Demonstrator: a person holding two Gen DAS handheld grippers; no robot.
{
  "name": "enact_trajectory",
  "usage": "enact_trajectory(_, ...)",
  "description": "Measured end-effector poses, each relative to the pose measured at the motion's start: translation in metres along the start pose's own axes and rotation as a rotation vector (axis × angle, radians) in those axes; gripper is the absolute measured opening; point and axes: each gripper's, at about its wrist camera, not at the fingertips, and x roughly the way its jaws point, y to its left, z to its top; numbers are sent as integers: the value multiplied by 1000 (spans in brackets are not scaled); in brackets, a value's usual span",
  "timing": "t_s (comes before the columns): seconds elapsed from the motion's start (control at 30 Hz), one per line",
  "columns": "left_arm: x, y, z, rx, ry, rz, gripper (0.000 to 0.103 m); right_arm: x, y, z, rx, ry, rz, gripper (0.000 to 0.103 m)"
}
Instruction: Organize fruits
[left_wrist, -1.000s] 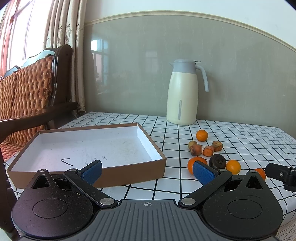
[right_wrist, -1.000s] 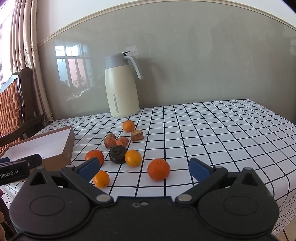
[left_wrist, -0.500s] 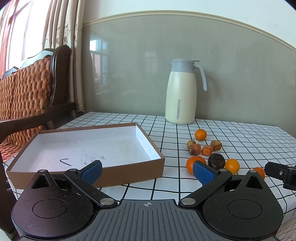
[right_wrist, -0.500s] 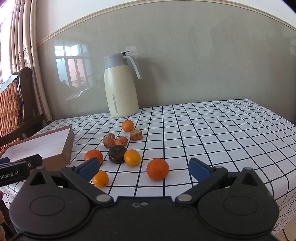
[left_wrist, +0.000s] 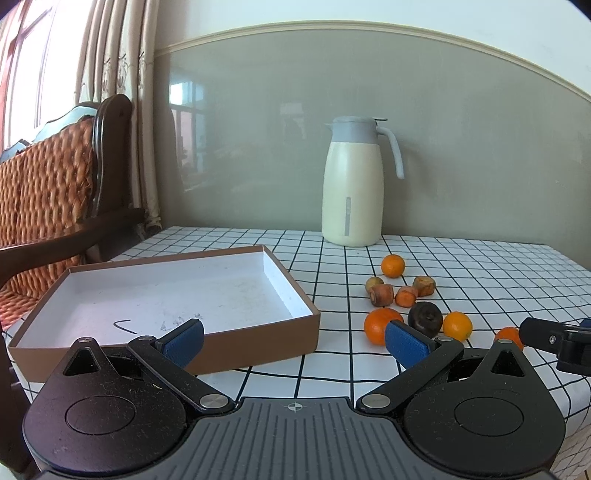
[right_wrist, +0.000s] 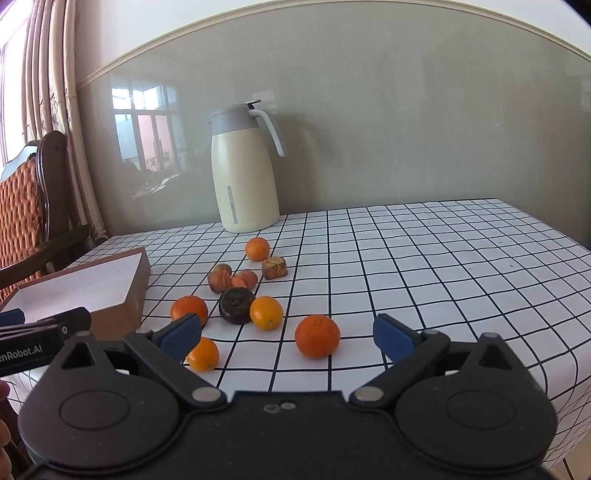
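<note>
- Orange tangerines (right_wrist: 317, 336) and shrivelled brown fruit (right_wrist: 236, 305) lie loose on the checked tabletop (right_wrist: 424, 266), centre frame, right of the cardboard box (left_wrist: 229, 347).
- Left hand-held gripper (left_wrist: 293, 338): spread, nothing between.
- Right hand-held gripper (right_wrist: 287, 334): spread wide, just closing slightly, nothing pinched.

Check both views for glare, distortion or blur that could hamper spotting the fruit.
Left wrist: fisheye bends the wall trim; window glare on the glossy wall only; fruit sharp, but a gripper pad partly hides one orange. Right wrist: same bending, window reflection on the wall; fruit sharp with soft shadows, the near orange in clear view.
</note>
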Motion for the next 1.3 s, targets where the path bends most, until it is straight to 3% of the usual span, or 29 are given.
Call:
enact_trajectory(0.4, 3, -7, -2, 23, 22, -23, 103, 2, -3, 0, 10, 22, -14, 91)
enact_trajectory(0.53, 4, -11, -4, 31, 29, -36, 103, 4, -5, -1, 15, 38, -17, 84)
enact_trajectory(0.77, 9, -28, -9, 66, 37, -82, 103, 9, -11, -2, 34, 56, -30, 82)
enact_trajectory(0.83, 11, -35, -11, 82, 40, -99, 103, 10, -14, -1, 41, 62, -40, 73)
enact_trajectory(0.93, 13, -45, -13, 110, 37, -117, 103, 14, -18, -1, 58, 82, -31, 68)
enact_trajectory(1.13, 17, -54, -15, 104, 44, -139, 103, 16, -18, 0, 51, 87, -36, 67)
enact_trajectory(1.17, 19, -55, -15, 103, 46, -142, 98, 17, -19, 0, 53, 91, -34, 66)
enact_trajectory(1.2, 20, -57, -16, 108, 54, -149, 84, 18, -19, 1, 52, 97, -37, 64)
enact_trajectory(1.23, 23, -59, -16, 113, 70, -161, 79, 20, -19, 1, 51, 101, -40, 64)
enact_trajectory(1.3, 30, -62, -18, 114, 98, -167, 77, 22, -19, 3, 56, 107, -38, 63)
